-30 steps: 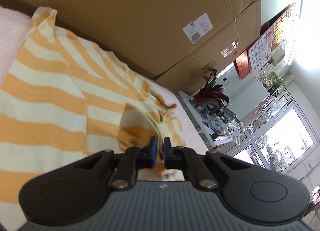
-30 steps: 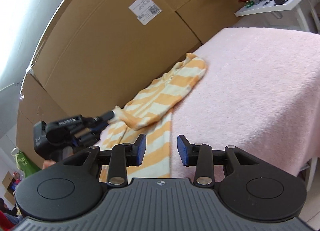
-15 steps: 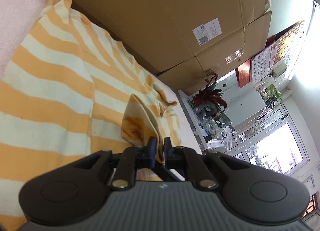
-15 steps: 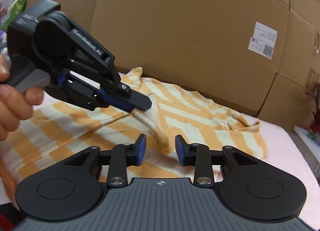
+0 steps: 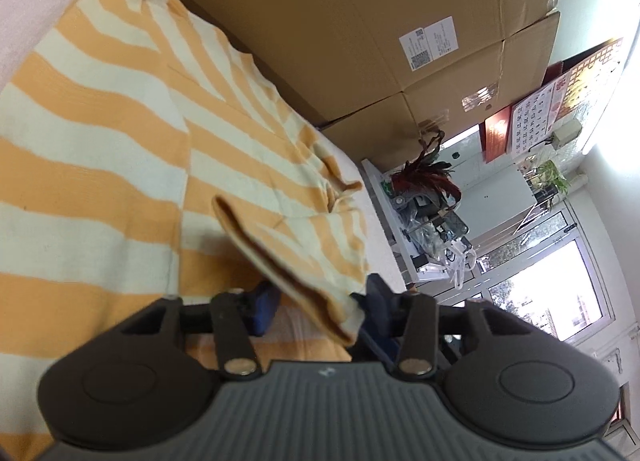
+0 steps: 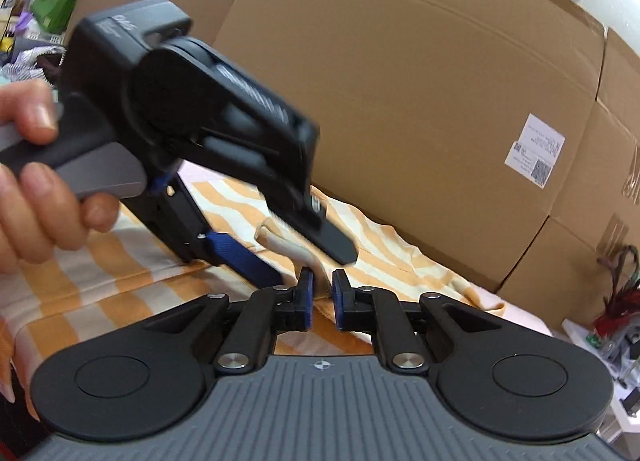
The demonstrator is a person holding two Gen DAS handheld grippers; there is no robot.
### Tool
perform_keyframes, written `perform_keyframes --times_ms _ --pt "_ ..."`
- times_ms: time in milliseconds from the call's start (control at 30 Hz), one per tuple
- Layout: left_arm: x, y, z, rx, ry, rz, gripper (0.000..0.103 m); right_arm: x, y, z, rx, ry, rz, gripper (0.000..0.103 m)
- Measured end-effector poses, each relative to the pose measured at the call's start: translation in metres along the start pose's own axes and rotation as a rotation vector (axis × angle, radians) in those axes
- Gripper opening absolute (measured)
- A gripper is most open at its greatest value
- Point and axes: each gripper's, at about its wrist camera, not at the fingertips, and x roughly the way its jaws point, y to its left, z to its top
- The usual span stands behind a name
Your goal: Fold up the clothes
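Both grippers are meeting at one raised fold of the striped shirt (image 5: 100, 133): my left gripper (image 5: 316, 311) is gaping wide around it, my right gripper (image 6: 320, 293) is nipping it nearly closed.

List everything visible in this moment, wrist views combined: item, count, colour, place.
Striped shirt: one, orange and cream, spread on the pink cover.
Pink cover: one, under the shirt.
Cardboard boxes: several, brown, behind the shirt.
White table: one, cluttered, far end.
Wall calendar: one, red and white.
Left tongs: open, the shirt's cuff between the pads.
Right tongs: nearly shut on that cuff.
Hand: one, gripping the left handle.
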Motion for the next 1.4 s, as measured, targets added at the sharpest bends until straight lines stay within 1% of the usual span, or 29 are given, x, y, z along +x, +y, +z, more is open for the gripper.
perform_keyframes --times_ms 33,67,100,133,167,200,333,433,533,633,733,833,900,967,1033,1100,1133,1167,1200,1233,1267,1400 --pt "0.001 0.000 0.000 0.003 -0.002 0.000 0.014 -0.001 0.001 -0.001 -0.004 0.005 -0.002 0.011" --pt "0.002 -0.001 0.000 0.006 -0.005 0.001 0.000 -0.001 0.003 -0.003 -0.008 0.011 -0.003 0.014" --pt "0.003 -0.002 0.000 0.017 -0.012 0.010 0.000 -0.004 0.002 -0.005 0.003 0.010 -0.010 0.020" --pt "0.004 -0.002 0.001 0.025 -0.018 0.014 0.000 -0.007 0.001 -0.007 0.016 0.009 -0.017 0.037" --pt "0.004 -0.003 0.002 0.038 -0.021 0.017 0.000 -0.013 -0.003 -0.010 0.063 -0.001 -0.030 0.044" --pt "0.005 -0.005 0.004 0.050 -0.023 0.020 0.000 -0.018 -0.007 -0.013 0.113 -0.011 -0.042 0.044" --pt "0.008 -0.019 0.023 0.146 -0.041 0.054 0.000 -0.042 -0.044 -0.034 0.431 -0.003 -0.020 0.044" --pt "0.007 -0.039 0.043 0.242 -0.074 0.065 0.000 -0.046 -0.066 -0.064 0.630 0.057 -0.023 0.043" --pt "0.003 -0.060 0.062 0.330 -0.115 0.070 0.000 -0.060 -0.082 -0.090 0.805 0.098 0.034 0.043" --pt "0.000 -0.071 0.081 0.364 -0.140 0.086 0.000 -0.087 -0.075 -0.115 0.974 0.086 0.181 0.040" --pt "-0.006 -0.081 0.097 0.403 -0.172 0.103 0.000 -0.094 -0.066 -0.125 1.034 0.110 0.302 0.040" --pt "-0.010 -0.088 0.107 0.435 -0.195 0.120 0.000 -0.102 -0.054 -0.130 0.987 0.138 0.261 0.041" --pt "-0.011 -0.093 0.114 0.453 -0.209 0.133 0.000 -0.094 -0.054 -0.138 1.000 0.148 0.248 0.041" --pt "-0.011 -0.096 0.121 0.458 -0.220 0.150 0.000 -0.087 -0.055 -0.148 1.035 0.152 0.259 0.041" --pt "-0.010 -0.099 0.128 0.474 -0.233 0.168 0.000 -0.083 -0.055 -0.151 1.058 0.136 0.286 0.042" --pt "-0.011 -0.102 0.135 0.485 -0.249 0.183 0.000 -0.085 -0.055 -0.154 1.079 0.136 0.300 0.041" --pt "-0.011 -0.103 0.139 0.488 -0.258 0.189 0.000 -0.084 -0.053 -0.155 1.084 0.135 0.312 0.034" --pt "-0.011 -0.104 0.143 0.491 -0.268 0.195 0.000 -0.085 -0.053 -0.155 1.087 0.137 0.327 0.024" --pt "-0.012 -0.106 0.146 0.494 -0.276 0.202 0.000 -0.086 -0.052 -0.154 1.085 0.142 0.338 0.019" --pt "-0.013 -0.107 0.150 0.497 -0.283 0.210 0.000 -0.089 -0.052 -0.153 1.076 0.140 0.347 0.006" --pt "-0.013 -0.108 0.154 0.500 -0.291 0.217 0.000 -0.093 -0.051 -0.152 1.067 0.139 0.356 0.005" --pt "-0.018 -0.111 0.170 0.511 -0.322 0.261 0.000 -0.101 -0.051 -0.144 1.034 0.104 0.366 0.004"
